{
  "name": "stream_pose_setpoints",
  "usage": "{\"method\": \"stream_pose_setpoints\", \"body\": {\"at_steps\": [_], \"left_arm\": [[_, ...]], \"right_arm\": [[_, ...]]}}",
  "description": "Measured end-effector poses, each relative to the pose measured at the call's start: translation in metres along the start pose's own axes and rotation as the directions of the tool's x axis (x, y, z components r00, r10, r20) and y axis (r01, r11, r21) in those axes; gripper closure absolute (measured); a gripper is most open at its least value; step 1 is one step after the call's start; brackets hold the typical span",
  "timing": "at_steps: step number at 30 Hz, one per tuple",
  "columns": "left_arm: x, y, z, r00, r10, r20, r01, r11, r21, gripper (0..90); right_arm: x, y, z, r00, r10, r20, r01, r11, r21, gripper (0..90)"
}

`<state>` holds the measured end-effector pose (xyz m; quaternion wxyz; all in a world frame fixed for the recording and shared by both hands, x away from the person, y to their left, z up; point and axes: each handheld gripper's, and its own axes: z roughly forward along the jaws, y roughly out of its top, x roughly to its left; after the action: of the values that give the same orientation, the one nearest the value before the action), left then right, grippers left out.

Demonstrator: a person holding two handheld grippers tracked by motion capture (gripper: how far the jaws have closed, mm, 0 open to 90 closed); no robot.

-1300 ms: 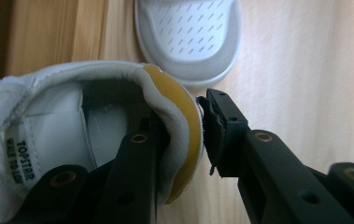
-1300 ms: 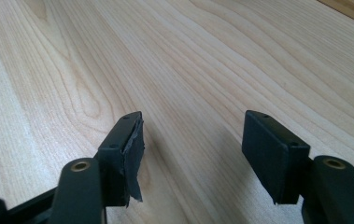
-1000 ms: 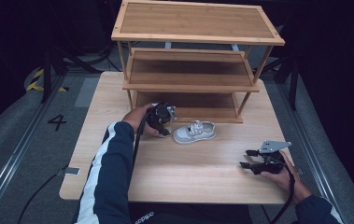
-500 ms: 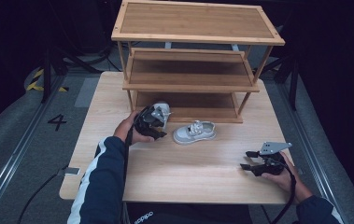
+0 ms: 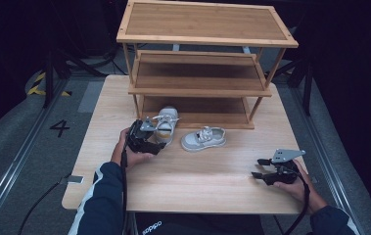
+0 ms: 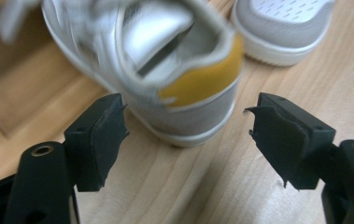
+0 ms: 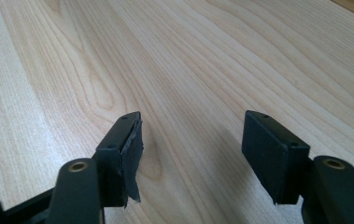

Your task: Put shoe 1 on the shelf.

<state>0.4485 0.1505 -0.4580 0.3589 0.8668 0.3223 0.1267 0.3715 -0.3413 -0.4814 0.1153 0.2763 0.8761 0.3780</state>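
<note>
- We see a small grey-and-white shoe [image 5: 165, 125] with a yellow heel patch standing on the surface [image 5: 193, 181], just in front of the rack's bottom shelf, its toe toward the rack.
- In the left gripper view this shoe [image 6: 165, 70] is blurred; its heel sits between the two black jaws, and we see a gap on each side, so the jaws do not clamp it.
- The left gripper [image 5: 150, 139] is released, jaws spread wide, right behind the shoe's heel, held in the left hand [image 5: 133, 154].
- A second shoe [image 5: 203, 139], the same kind, lies just to the right of the first, sideways on the surface; its toe [image 6: 282, 28] shows at the top right of the left gripper view.
- The two shoes are close together; we cannot tell whether they touch.
- The rack [image 5: 202, 58] is a bamboo shelf unit with three levels, standing at the far side of the surface.
- The right gripper [image 5: 263, 169] is well apart from both shoes, near the surface's right front corner, held in the right hand [image 5: 298, 183].
- In the right gripper view its jaws stand apart over bare wood [image 7: 188, 70], holding nothing: the right gripper [image 7: 191, 149] is released too.
</note>
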Motion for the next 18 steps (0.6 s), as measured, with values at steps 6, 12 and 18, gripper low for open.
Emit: {"method": "stream_pose_setpoints", "body": {"at_steps": [6, 12, 18], "left_arm": [[0.003, -0.002, 0.015, 0.9995, -0.030, -0.004, 0.030, 0.9994, -0.019, 25.3], [0.004, 0.004, 0.025, 0.9969, -0.070, -0.035, 0.068, 0.9959, -0.059, 17.0], [0.006, 0.022, 0.031, 0.9939, -0.107, -0.030, 0.103, 0.9900, -0.096, 18.6]], "right_arm": [[0.000, 0.000, 0.000, 1.0000, 0.001, 0.002, -0.001, 1.000, -0.004, 38.8], [0.000, -0.001, 0.000, 1.0000, 0.001, 0.003, -0.001, 1.000, -0.010, 38.9], [-0.001, -0.001, -0.001, 1.0000, -0.002, 0.003, 0.002, 1.000, -0.008, 39.0]]}}
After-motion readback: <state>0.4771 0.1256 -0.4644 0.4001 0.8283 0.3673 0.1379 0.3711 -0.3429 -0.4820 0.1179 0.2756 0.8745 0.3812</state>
